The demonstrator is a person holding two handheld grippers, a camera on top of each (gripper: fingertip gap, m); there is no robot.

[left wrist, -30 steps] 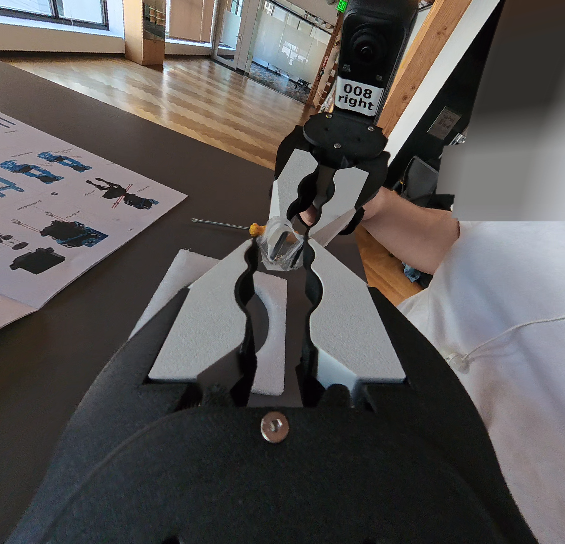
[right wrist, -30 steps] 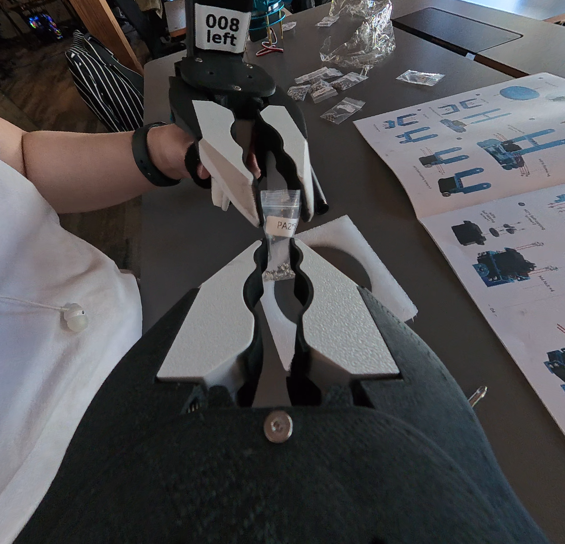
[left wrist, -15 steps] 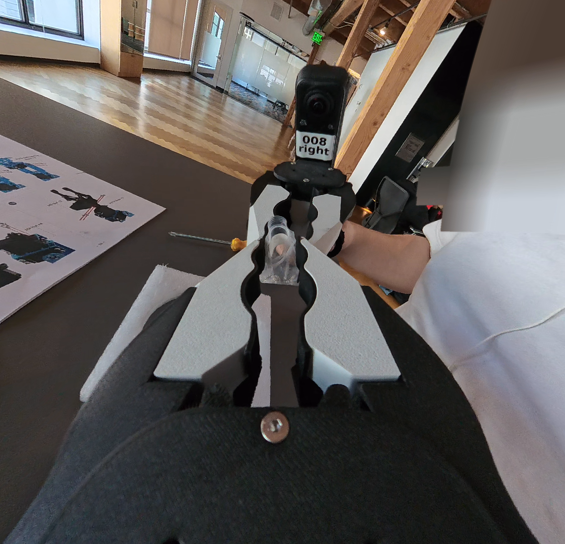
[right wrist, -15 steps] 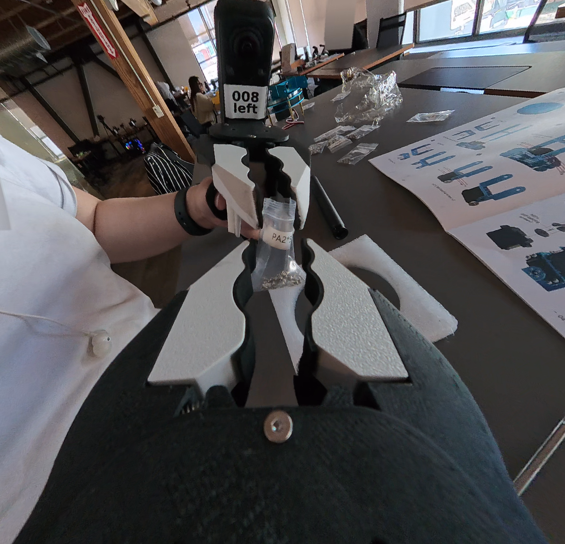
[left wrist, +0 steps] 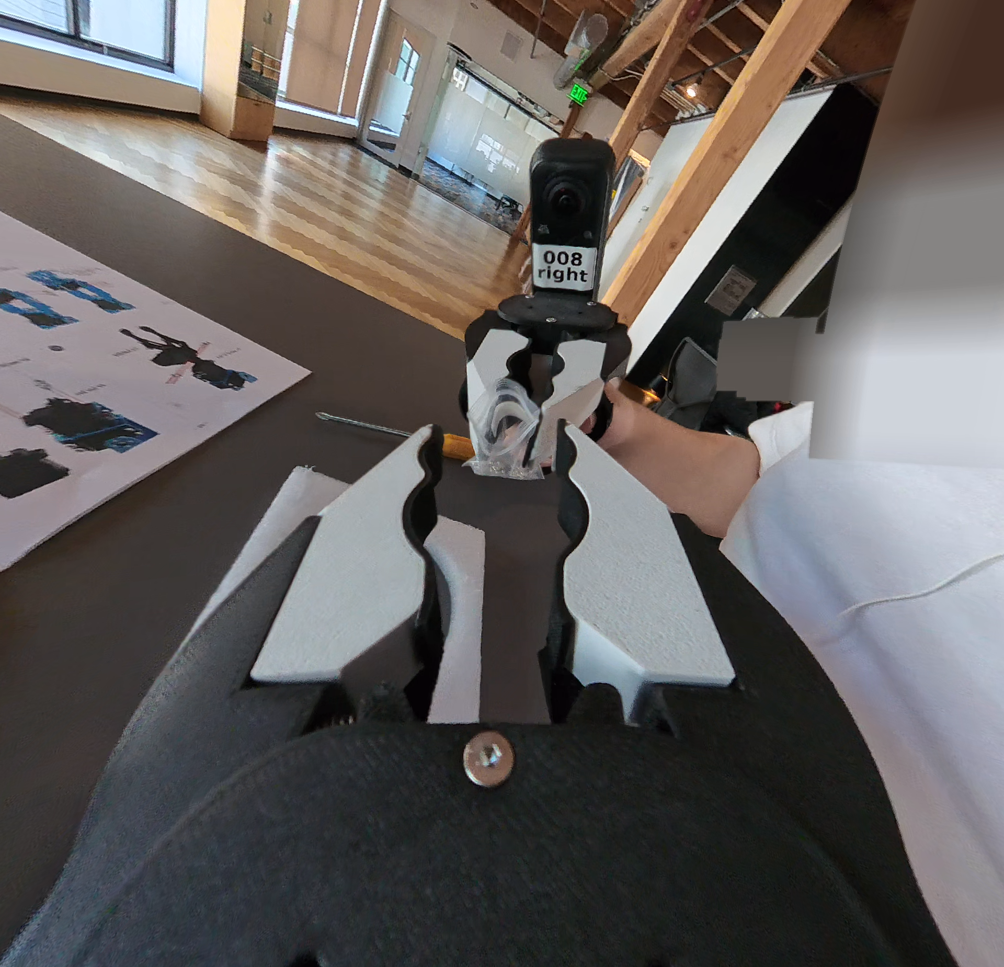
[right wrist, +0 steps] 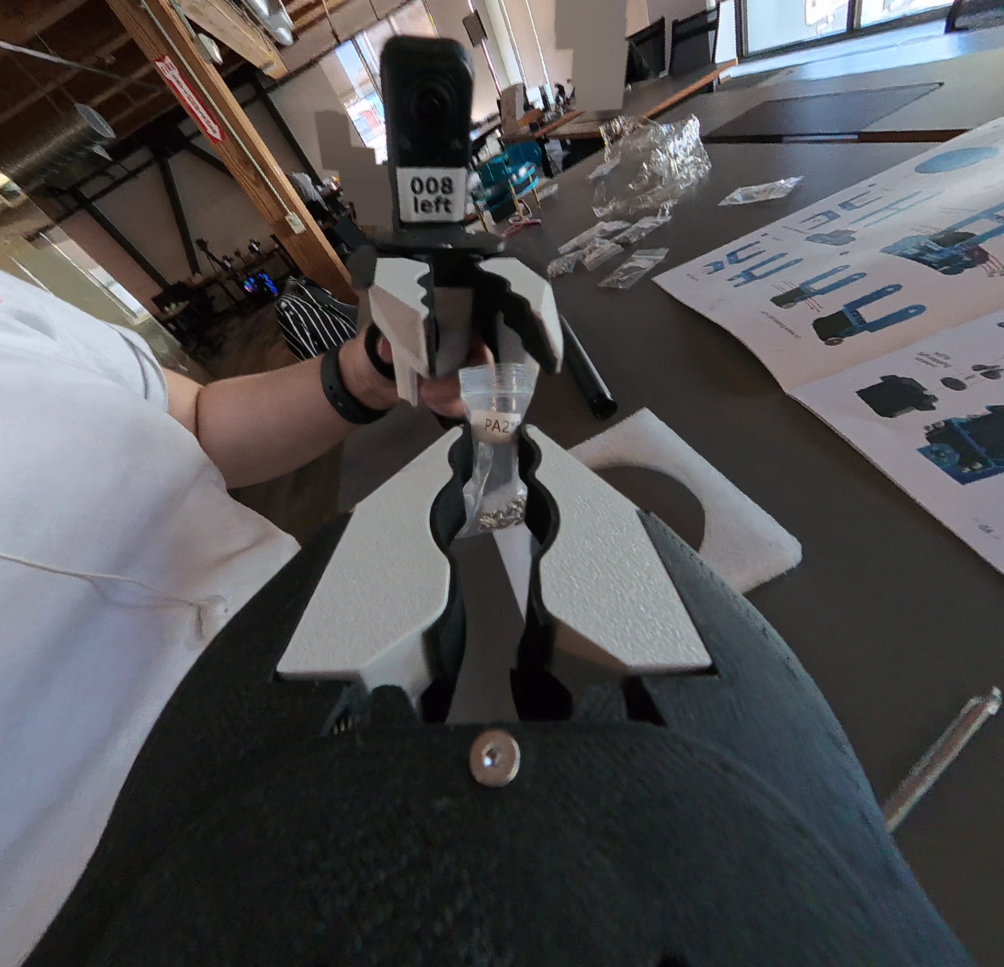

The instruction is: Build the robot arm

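A dark surface (right wrist: pixel 760 397) carries a white foam piece (right wrist: pixel 722 511) near the tools and, at 2 o'clock, a printed sheet (right wrist: pixel 869 310). The right tool (right wrist: pixel 493 441) pinches a small clear bag of screws (right wrist: pixel 497 484) above the surface. Beyond, at 12 o'clock, the left tool (right wrist: pixel 478 381) faces it, spread apart and empty, just beside the bag's top.

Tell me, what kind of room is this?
Probably an open workshop or shared office in an old loft building. Thick wooden beams hold up the ceiling, long dark tables stretch across the room, and a white printed assembly sheet with blue pictures lies beside small clear bags of screws.
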